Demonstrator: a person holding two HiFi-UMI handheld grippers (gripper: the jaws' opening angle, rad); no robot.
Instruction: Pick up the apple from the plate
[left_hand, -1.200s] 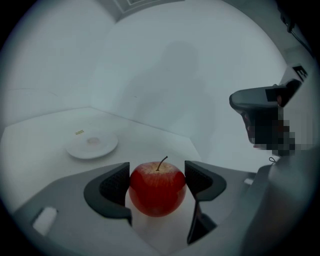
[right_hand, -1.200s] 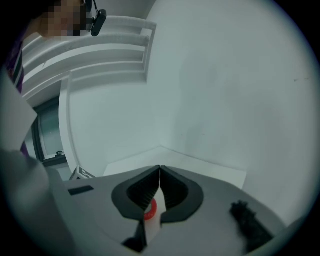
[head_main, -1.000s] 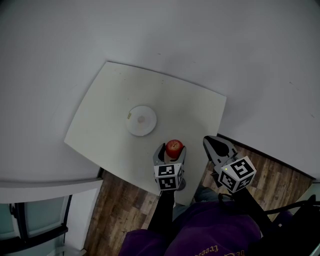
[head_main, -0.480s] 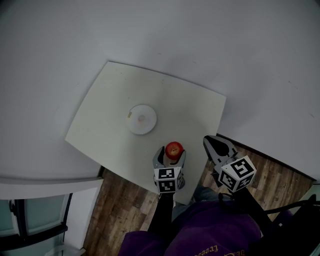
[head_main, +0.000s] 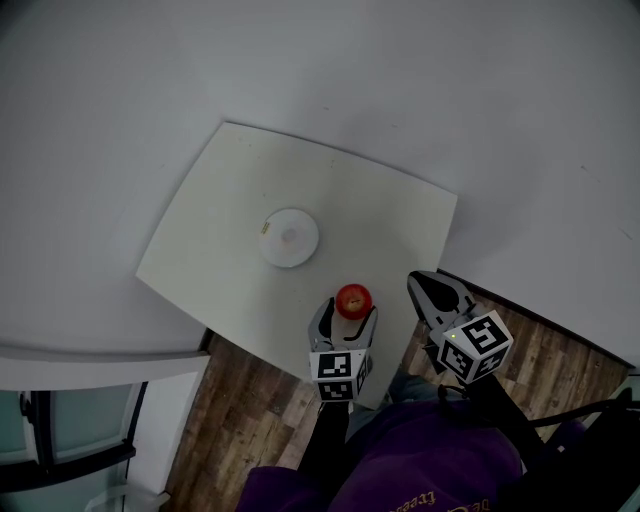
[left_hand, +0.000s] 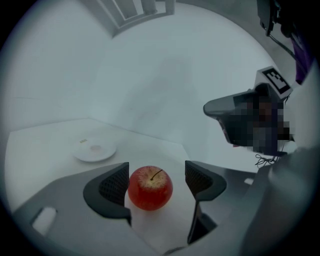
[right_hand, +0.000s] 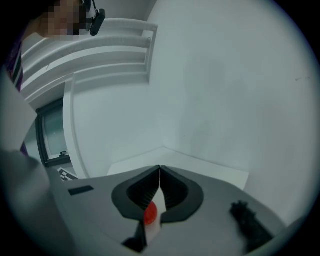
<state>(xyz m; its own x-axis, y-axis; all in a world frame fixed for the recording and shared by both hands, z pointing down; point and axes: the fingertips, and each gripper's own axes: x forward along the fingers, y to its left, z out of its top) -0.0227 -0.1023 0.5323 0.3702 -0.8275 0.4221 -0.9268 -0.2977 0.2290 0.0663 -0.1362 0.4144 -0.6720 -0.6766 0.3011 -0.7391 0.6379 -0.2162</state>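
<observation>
In the head view, we saw the round red apple (head_main: 353, 300) resting on the pale square table (head_main: 230, 200) near its closest edge, well apart from the small white round plate (head_main: 289, 237) at the table's middle. The left gripper (head_main: 348, 311) reached over that edge, its jaws on either side of the apple. The right gripper (head_main: 425, 285) hung beside the table over the brown wood-plank floor (head_main: 250, 420).

In the left gripper view, the jaws stood wide apart. The apple (left_hand: 150, 187) sat between them, stem up, close against the left pad with a clear gap to the right one, so it was not clamped. The plate (left_hand: 94, 150) lay beyond, bare.

In the right gripper view, the jaws met tip to tip and held nothing. We saw a sliver of the apple (right_hand: 151, 213) through the gap beneath them.
</observation>
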